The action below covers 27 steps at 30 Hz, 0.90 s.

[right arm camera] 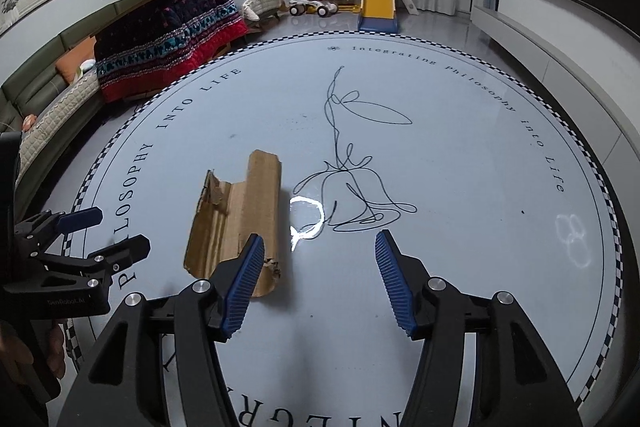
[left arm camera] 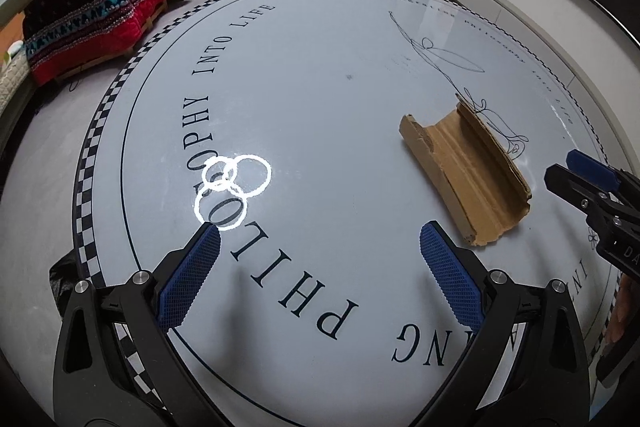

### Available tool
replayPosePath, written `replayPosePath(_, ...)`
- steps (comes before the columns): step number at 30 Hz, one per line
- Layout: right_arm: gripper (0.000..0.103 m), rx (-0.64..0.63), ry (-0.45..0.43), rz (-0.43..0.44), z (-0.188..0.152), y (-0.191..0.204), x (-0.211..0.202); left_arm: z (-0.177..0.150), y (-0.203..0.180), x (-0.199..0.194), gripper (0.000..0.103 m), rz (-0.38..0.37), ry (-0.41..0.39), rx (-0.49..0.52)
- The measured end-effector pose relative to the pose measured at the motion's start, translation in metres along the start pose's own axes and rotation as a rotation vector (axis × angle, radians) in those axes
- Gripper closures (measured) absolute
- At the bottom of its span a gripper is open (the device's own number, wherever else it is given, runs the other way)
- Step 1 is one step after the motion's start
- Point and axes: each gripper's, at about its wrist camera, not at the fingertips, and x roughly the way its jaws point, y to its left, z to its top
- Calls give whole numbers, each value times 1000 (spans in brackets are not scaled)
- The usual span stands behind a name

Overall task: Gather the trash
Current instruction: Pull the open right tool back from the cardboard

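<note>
Looking along the left gripper (left arm camera: pixel 320 239): its blue-padded jaws stand wide apart with nothing between them, only the pale round mat (left arm camera: pixel 320 99) with its printed lettering and checkered rim. The torn cardboard piece (left arm camera: pixel 466 179) — a curled brown strip — lies flat on the mat at about 2 o'clock from the fingertips, just beyond the right-hand pad and apart from it. A thin dark line scribble (left arm camera: pixel 440 63) runs behind it toward 1 o'clock. The right gripper (left arm camera: pixel 576 175) enters at the 3 o'clock edge, near the cardboard's far side.

Right wrist view: the right gripper (right arm camera: pixel 320 247) is open at a middling width, pads bare — nothing held. The cardboard piece (right arm camera: pixel 236 215) sits at 10 o'clock of the fingertips; the left-hand pad overlaps its near corner in the picture, contact not certain. The left gripper (right arm camera: pixel 108 231) shows at 9 o'clock, jaws parted. A toy slide (right arm camera: pixel 378 1) stands at 12 o'clock.
</note>
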Motion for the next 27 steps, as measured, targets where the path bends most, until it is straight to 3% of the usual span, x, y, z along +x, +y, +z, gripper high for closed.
replayPosePath(16, 37, 69, 48, -69, -4, -35, 44, 19, 3, 34, 6, 73, 6, -20)
replayPosePath(27, 19, 32, 73, -83, 0, -27, 51, 23, 1, 38, 6, 99, -13, -15)
